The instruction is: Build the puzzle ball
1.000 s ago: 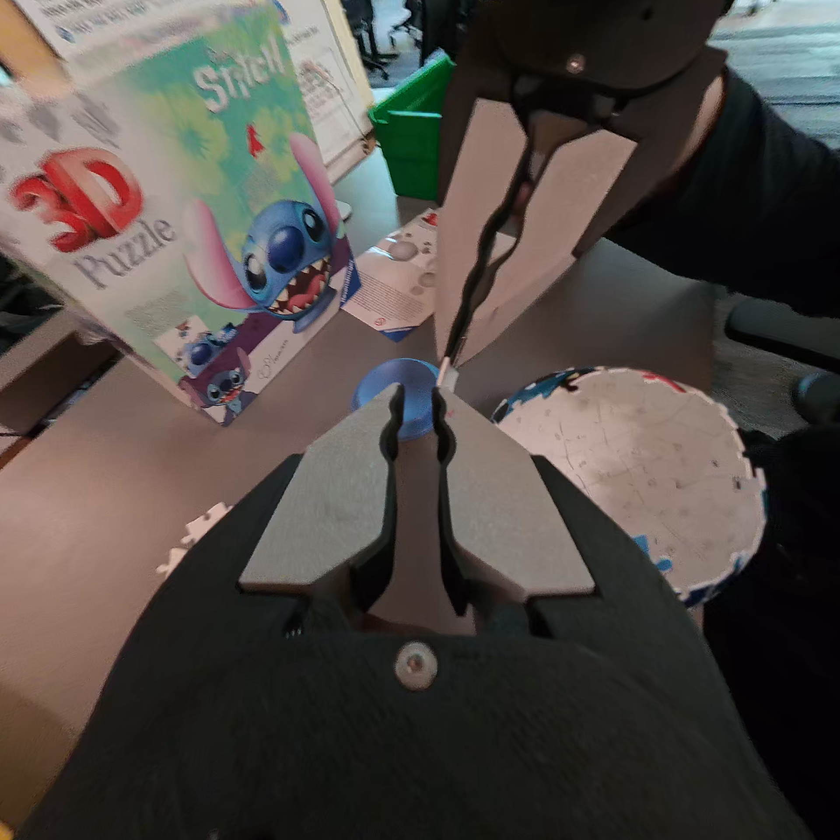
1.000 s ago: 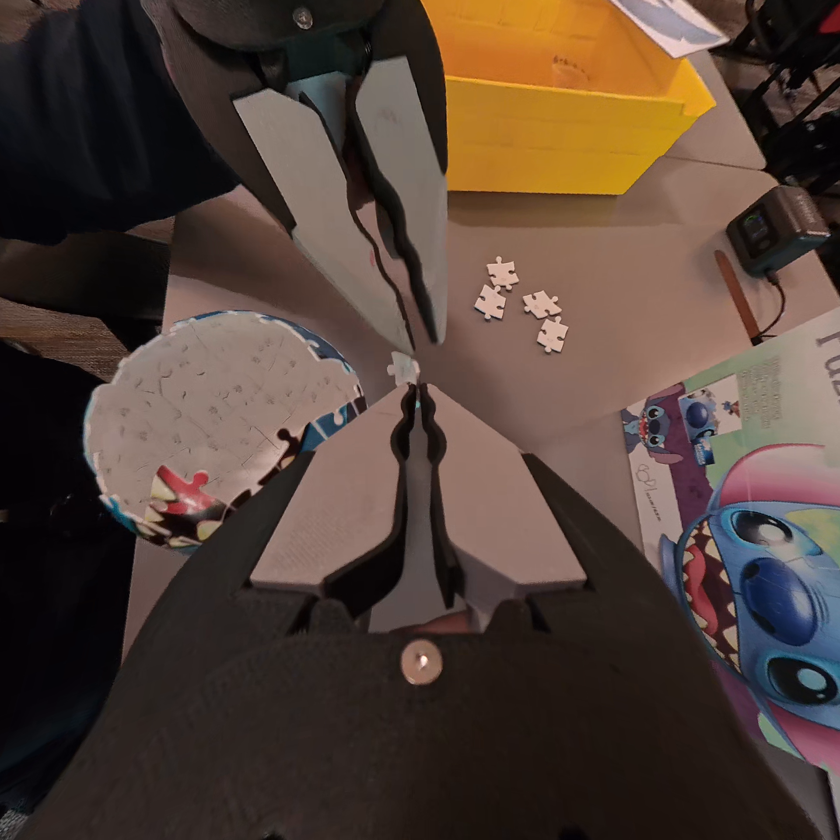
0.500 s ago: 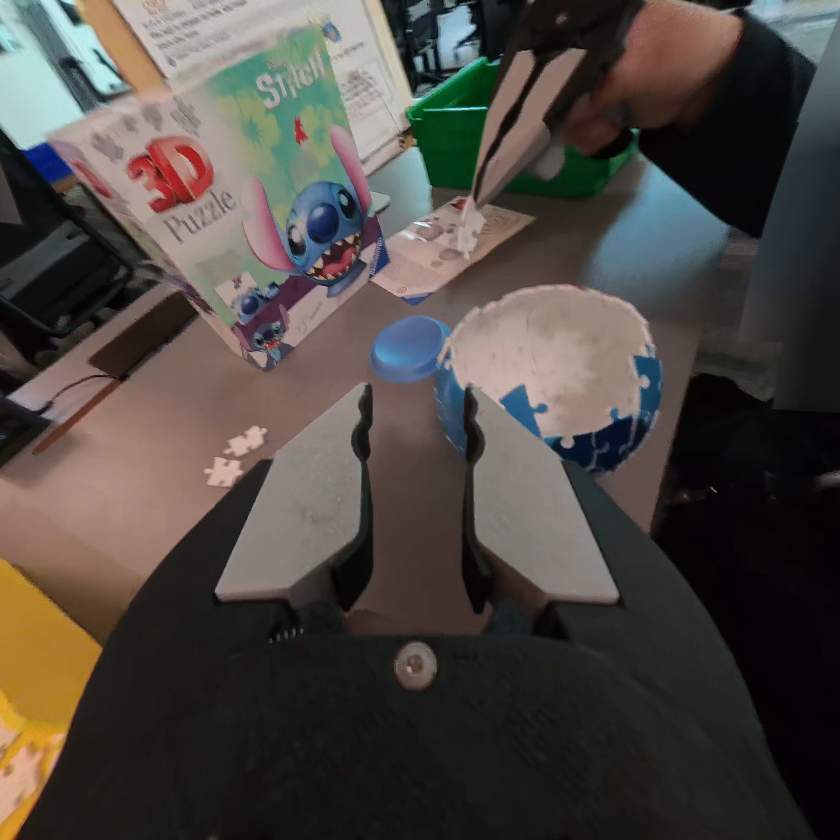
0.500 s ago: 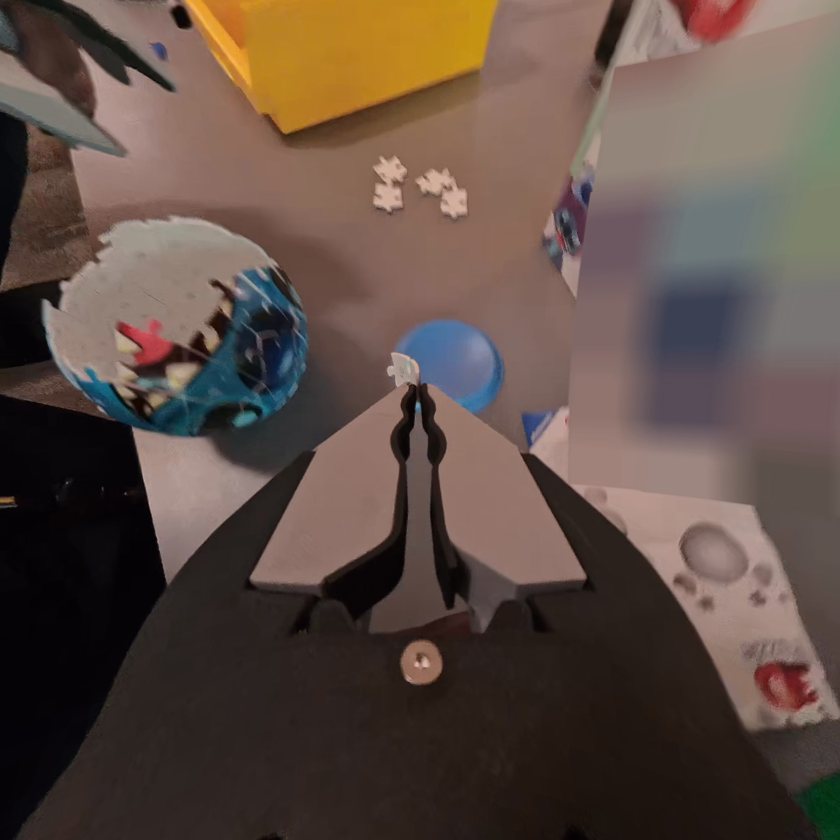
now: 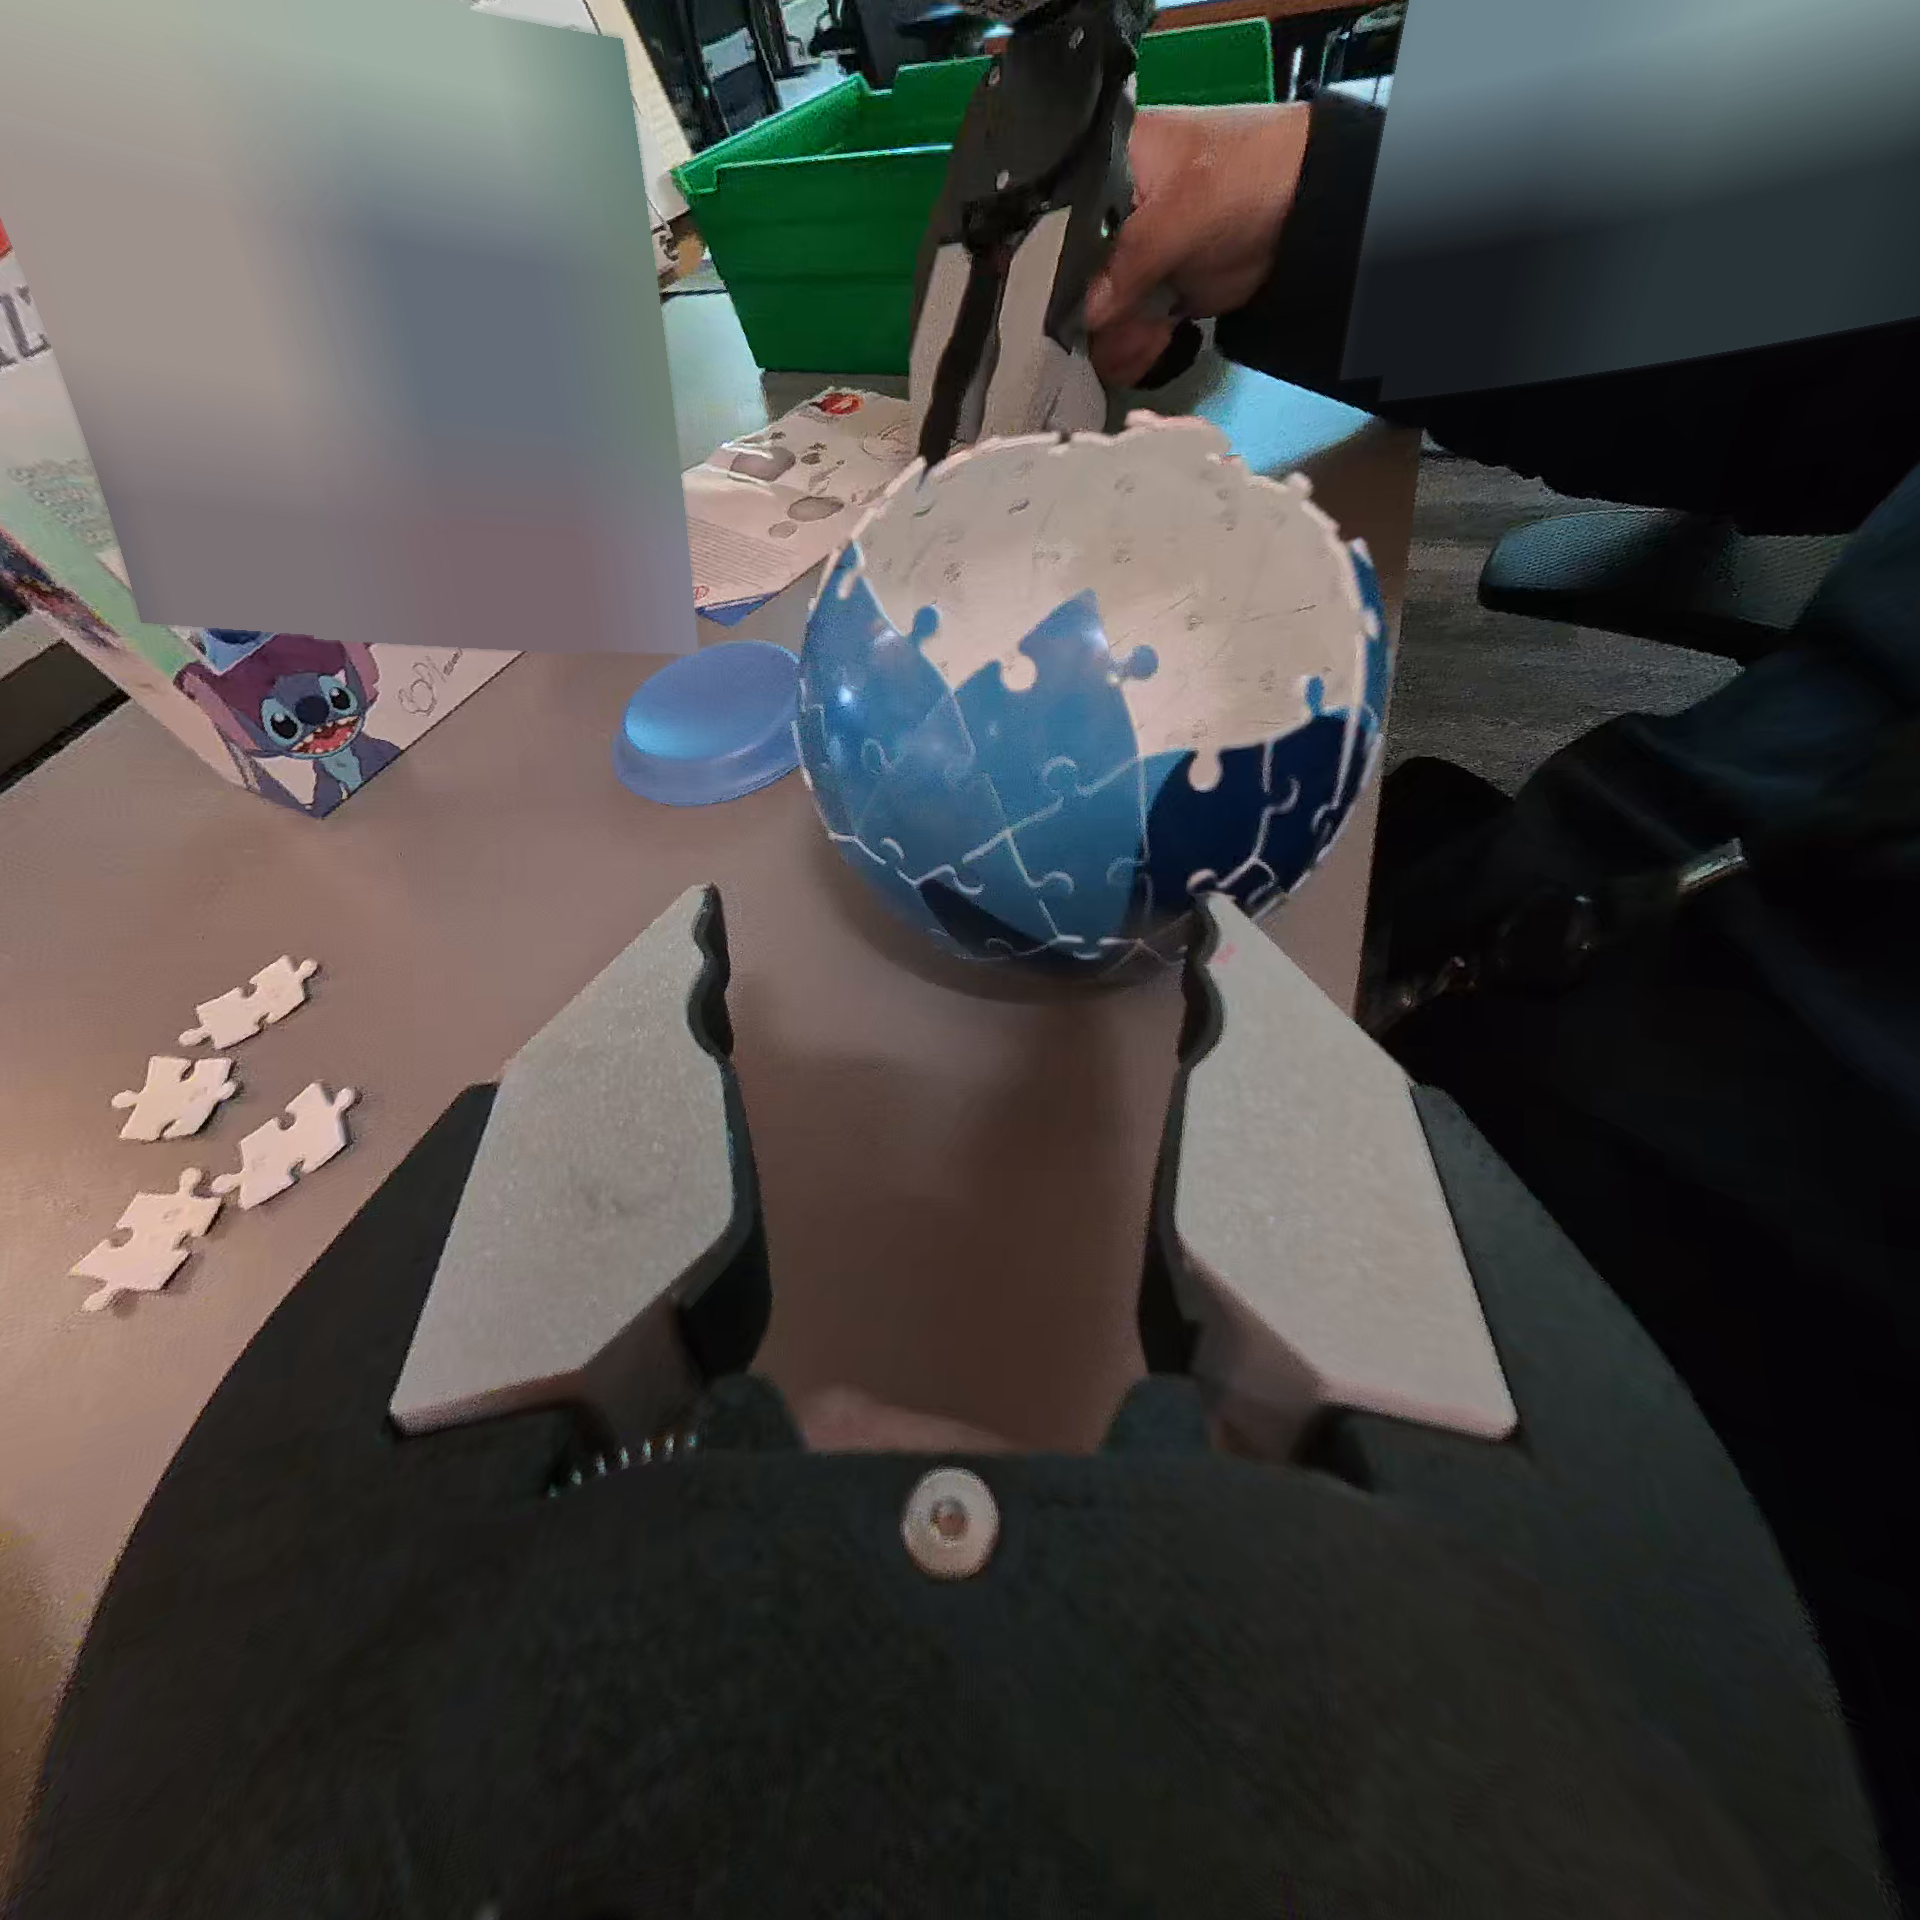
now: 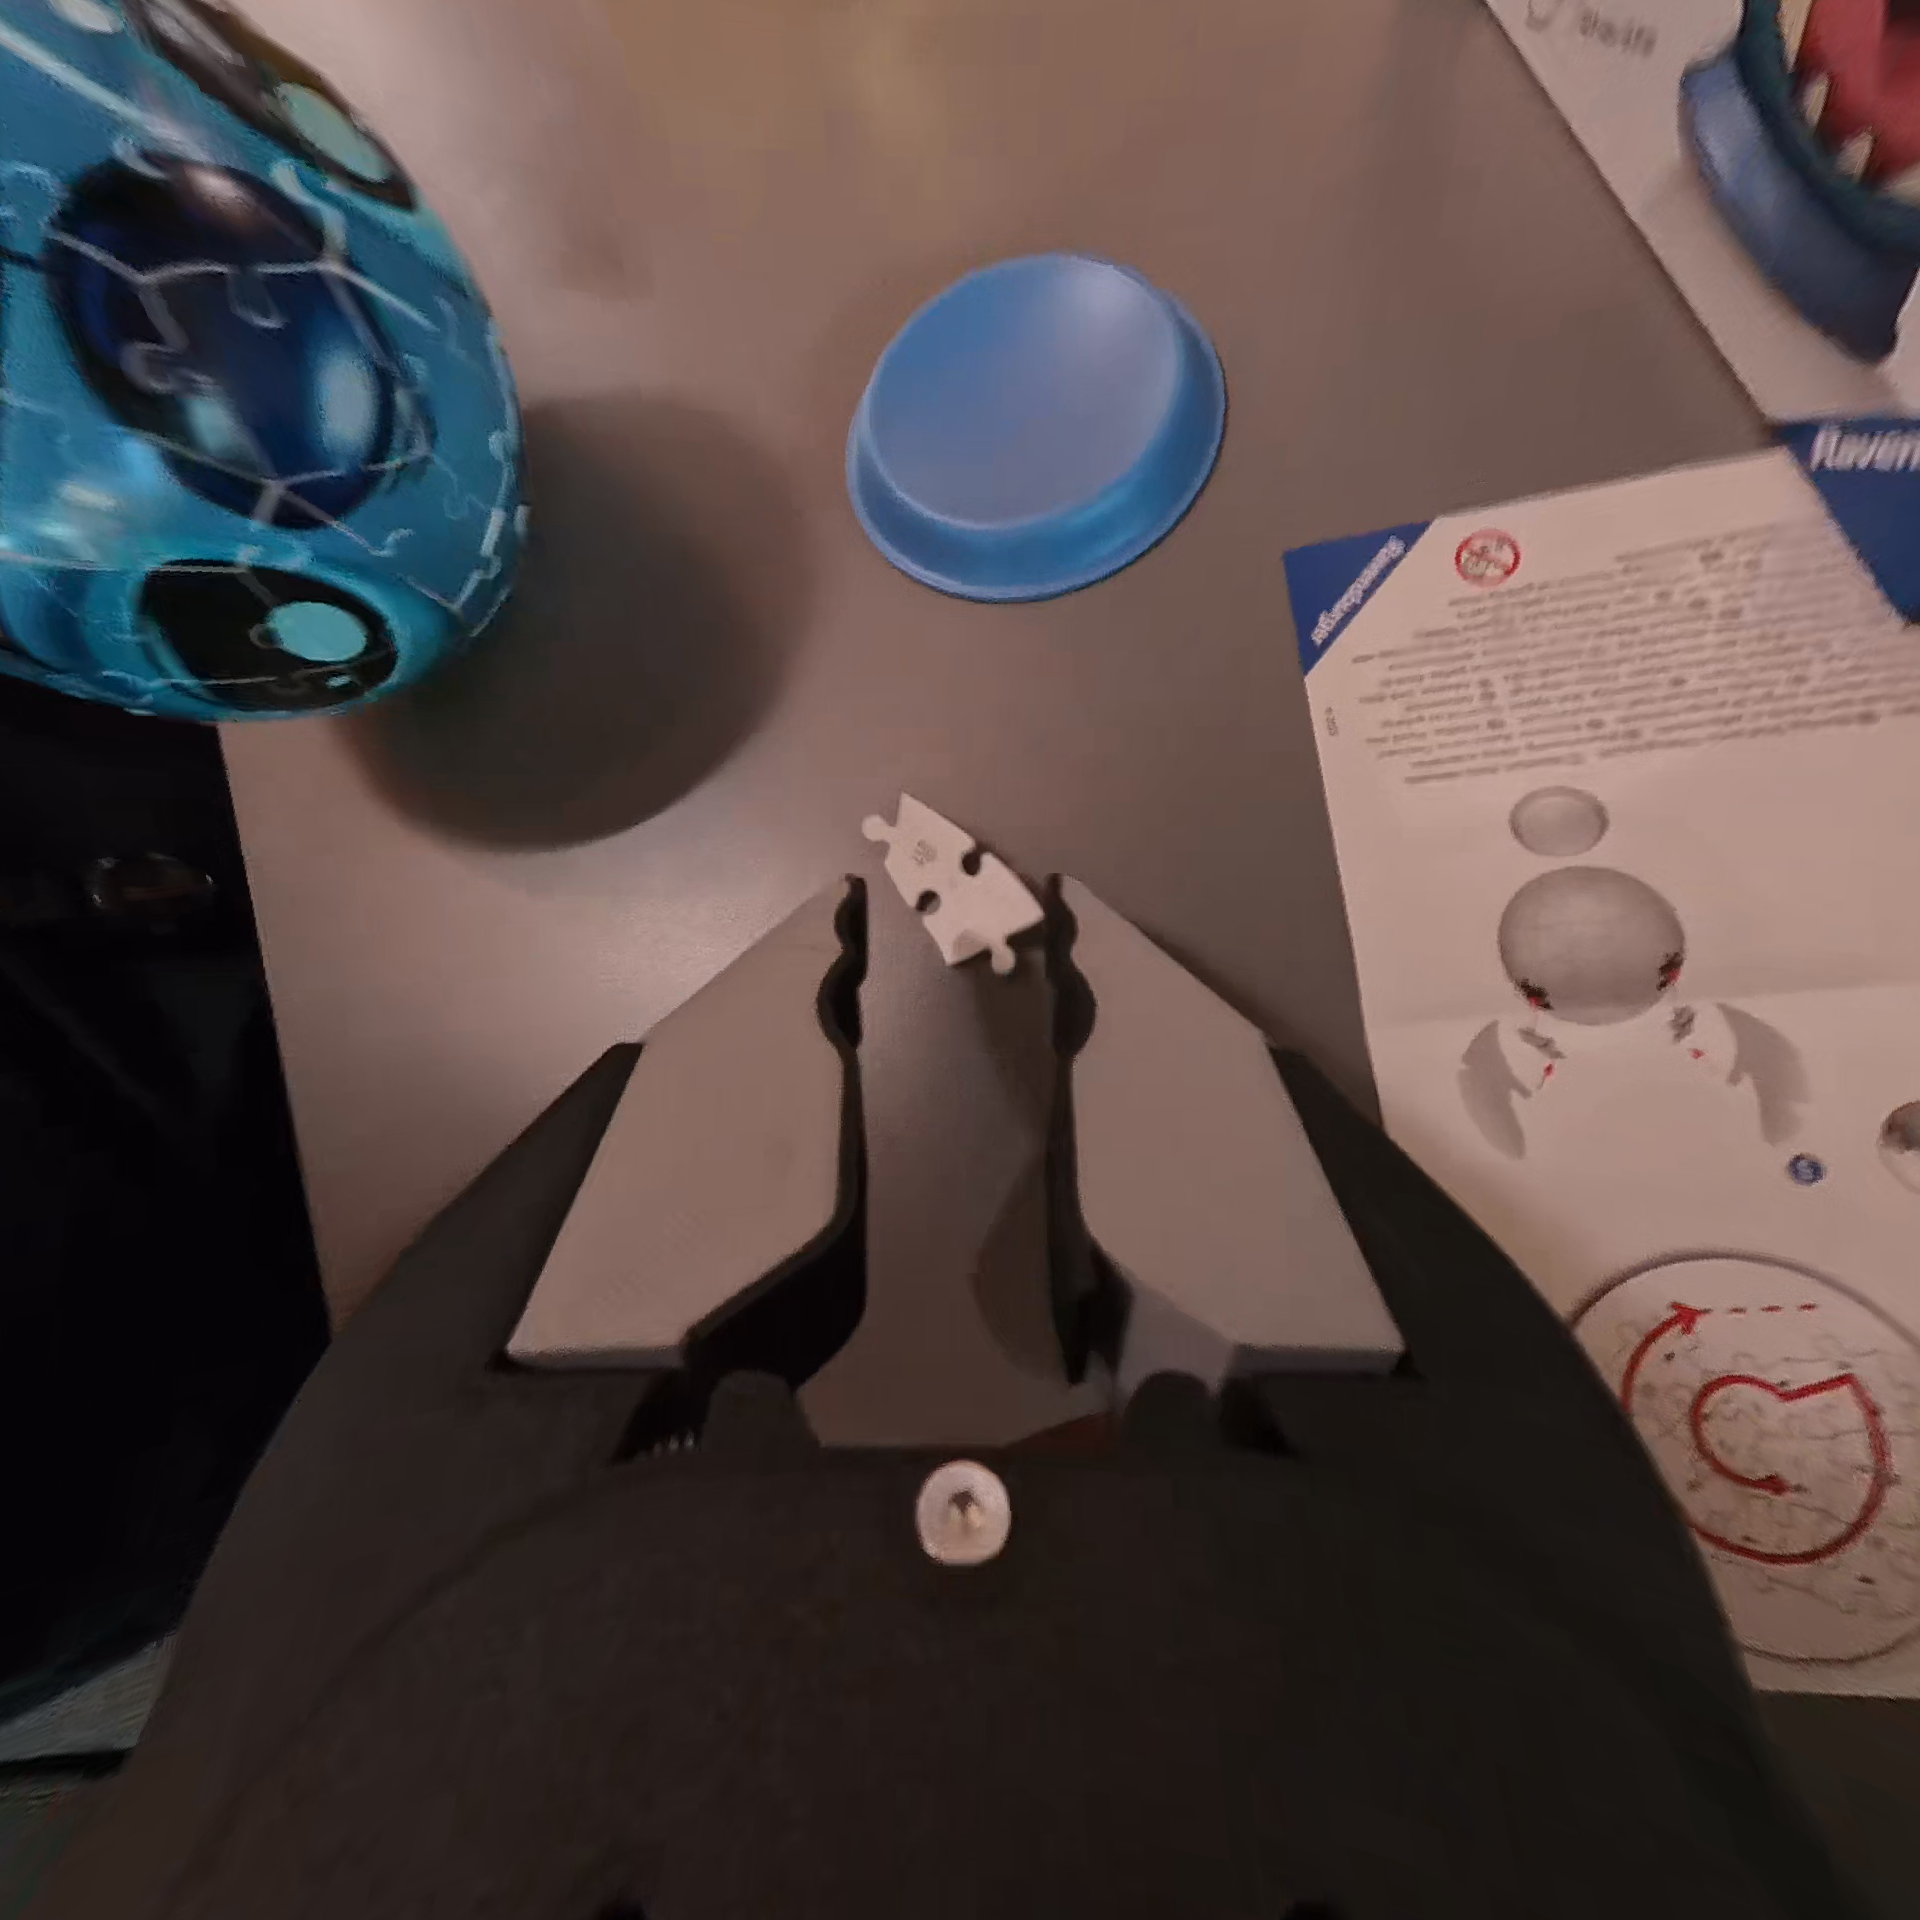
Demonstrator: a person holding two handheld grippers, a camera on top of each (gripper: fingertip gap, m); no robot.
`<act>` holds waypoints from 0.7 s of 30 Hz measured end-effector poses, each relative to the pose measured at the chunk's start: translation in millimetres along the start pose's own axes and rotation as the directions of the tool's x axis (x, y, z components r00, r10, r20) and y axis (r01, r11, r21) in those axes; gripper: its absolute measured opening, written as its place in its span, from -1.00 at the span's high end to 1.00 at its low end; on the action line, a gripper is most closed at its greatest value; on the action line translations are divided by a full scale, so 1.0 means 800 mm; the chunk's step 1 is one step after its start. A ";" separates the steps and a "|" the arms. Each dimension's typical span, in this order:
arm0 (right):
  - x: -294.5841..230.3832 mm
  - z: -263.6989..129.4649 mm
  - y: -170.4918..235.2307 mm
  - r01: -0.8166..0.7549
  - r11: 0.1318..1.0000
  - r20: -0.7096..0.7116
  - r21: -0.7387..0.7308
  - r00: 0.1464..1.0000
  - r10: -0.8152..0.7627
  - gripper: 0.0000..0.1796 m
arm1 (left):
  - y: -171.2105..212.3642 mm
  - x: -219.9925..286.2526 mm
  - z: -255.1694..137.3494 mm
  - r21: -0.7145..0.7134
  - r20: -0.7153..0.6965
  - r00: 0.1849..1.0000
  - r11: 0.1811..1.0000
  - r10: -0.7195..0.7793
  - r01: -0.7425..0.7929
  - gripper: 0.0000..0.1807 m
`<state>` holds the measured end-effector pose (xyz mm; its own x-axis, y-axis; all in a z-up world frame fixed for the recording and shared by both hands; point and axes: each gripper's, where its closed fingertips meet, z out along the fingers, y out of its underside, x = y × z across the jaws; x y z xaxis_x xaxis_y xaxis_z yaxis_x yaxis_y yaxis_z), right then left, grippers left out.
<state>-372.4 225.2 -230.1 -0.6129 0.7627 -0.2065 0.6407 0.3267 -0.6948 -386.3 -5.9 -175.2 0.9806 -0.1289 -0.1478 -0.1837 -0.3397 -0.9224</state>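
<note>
While we look along the left gripper (image 5: 956, 925), we see at far left four loose white puzzle pieces (image 5: 208, 1122) lying close together on the grey worktop (image 5: 468, 883). Behind them stands the printed cardboard puzzle box (image 5: 301, 717), partly covered by a blur patch. Next comes a round blue plastic stand (image 5: 712, 722), lying just beside the half-built blue puzzle ball (image 5: 1081, 769). That ball rests on the worktop near its edge, its open side tilted up so that the white inside shows, with a jagged rim. The left gripper's grey fingers (image 5: 603, 1174) are spread wide and hold nothing; the tip of one nearly meets the ball's lower side. Behind the ball lie a white instruction leaflet (image 5: 769, 499) and a green plastic bin (image 5: 831, 249), and a hand (image 5: 1184, 239) holds the other gripper above the ball's far rim.

From the right gripper (image 6: 951, 894), we find the ball (image 6: 239, 395) at upper left, blurred, its patterned blue outside facing us. The blue stand (image 6: 1039, 426) sits apart from it in the middle. A single white puzzle piece (image 6: 951, 894) lies between the parted finger tips, close against the right-hand finger (image 6: 1174, 1143); we cannot tell whether it touches it, and it is not pinched. At right, the leaflet (image 6: 1621, 935) lies flat, with the box (image 6: 1704, 156) in the upper corner.
</note>
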 end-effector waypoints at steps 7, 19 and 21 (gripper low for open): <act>-0.085 -0.011 -0.044 0.360 0.903 0.069 0.235 0.921 -0.385 0.07 | 0.016 0.018 0.016 -0.090 -0.005 0.998 0.994 0.057 -0.057 -0.04; -0.136 0.063 -0.052 0.616 0.770 0.146 0.166 0.757 -0.637 -0.07 | 0.010 0.043 0.034 -0.082 0.071 0.996 0.995 0.057 -0.051 -0.02; -0.146 0.063 -0.046 0.624 0.763 0.197 0.168 0.737 -0.647 0.05 | 0.015 0.037 0.035 -0.083 0.076 0.995 0.995 0.057 -0.051 -0.04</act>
<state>-348.0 96.2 -214.9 -0.9569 0.2412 0.1616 0.0286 0.6320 -0.7744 -357.5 12.1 -200.8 0.9709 -0.0765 -0.2270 -0.2382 -0.4086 -0.8811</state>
